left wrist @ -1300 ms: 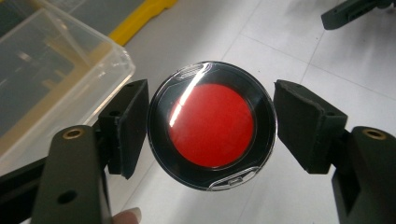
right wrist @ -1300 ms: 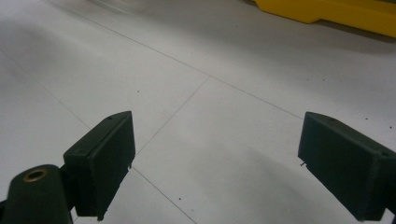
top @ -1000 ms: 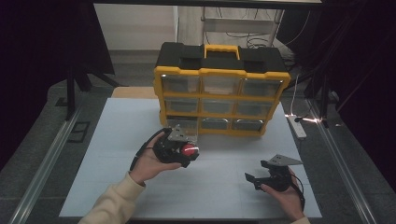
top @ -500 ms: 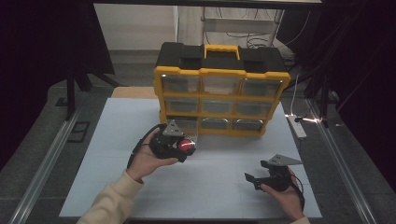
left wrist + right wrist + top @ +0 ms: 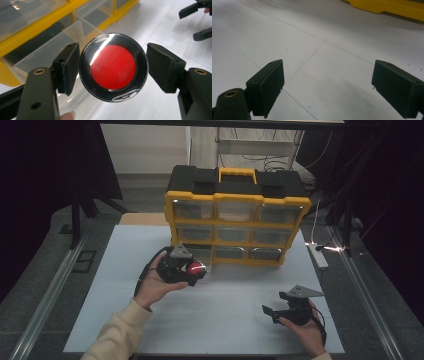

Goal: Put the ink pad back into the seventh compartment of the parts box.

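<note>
A round red disc with a shiny black rim (image 5: 113,67) sits between the two black pads (image 5: 67,67) of my left gripper (image 5: 196,268), which is shut on it. The gripper hovers just in front of a yellow and black drawer cabinet (image 5: 235,195), by a clear drawer (image 5: 62,42) pulled out of its bottom row at the left. My right gripper (image 5: 269,314) rests low over the white table top (image 5: 225,320) at the front right. Its jaws stand wide open with nothing between them (image 5: 327,87).
The cabinet has three rows of clear drawers and a yellow handle (image 5: 237,174) on top. A white power strip (image 5: 318,255) lies at the table's right edge. Metal rails (image 5: 47,295) run along both sides of the table.
My left gripper has edged a little toward the cabinet with the red disc still in it. The right gripper has stayed where it was.
</note>
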Motion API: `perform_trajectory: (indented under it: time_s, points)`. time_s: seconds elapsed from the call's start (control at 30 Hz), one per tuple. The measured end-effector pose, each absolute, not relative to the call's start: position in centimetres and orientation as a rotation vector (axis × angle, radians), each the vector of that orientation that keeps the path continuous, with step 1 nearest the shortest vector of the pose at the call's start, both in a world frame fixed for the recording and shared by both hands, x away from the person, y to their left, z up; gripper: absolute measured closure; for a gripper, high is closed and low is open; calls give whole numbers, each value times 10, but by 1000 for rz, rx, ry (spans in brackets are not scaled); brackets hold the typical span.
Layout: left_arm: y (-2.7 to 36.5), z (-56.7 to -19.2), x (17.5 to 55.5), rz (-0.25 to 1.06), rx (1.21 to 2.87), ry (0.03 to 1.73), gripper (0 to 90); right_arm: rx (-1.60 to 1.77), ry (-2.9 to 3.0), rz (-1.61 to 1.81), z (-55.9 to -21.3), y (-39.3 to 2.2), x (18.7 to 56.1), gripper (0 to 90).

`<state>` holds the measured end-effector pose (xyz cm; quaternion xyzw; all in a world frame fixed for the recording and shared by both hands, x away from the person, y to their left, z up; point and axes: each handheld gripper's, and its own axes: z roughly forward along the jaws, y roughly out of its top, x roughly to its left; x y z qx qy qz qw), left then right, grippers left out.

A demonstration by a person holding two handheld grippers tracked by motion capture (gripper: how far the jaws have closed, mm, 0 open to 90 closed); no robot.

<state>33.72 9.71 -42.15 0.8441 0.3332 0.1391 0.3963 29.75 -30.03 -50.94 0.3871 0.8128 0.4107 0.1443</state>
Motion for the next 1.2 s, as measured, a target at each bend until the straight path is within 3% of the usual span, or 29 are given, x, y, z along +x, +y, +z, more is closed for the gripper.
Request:
perform_trajectory:
  time_s: [1.2]
  points:
    - [97,-428,393,402,2124,1013,302,1106,2348,1183,-509,-300,298,112]
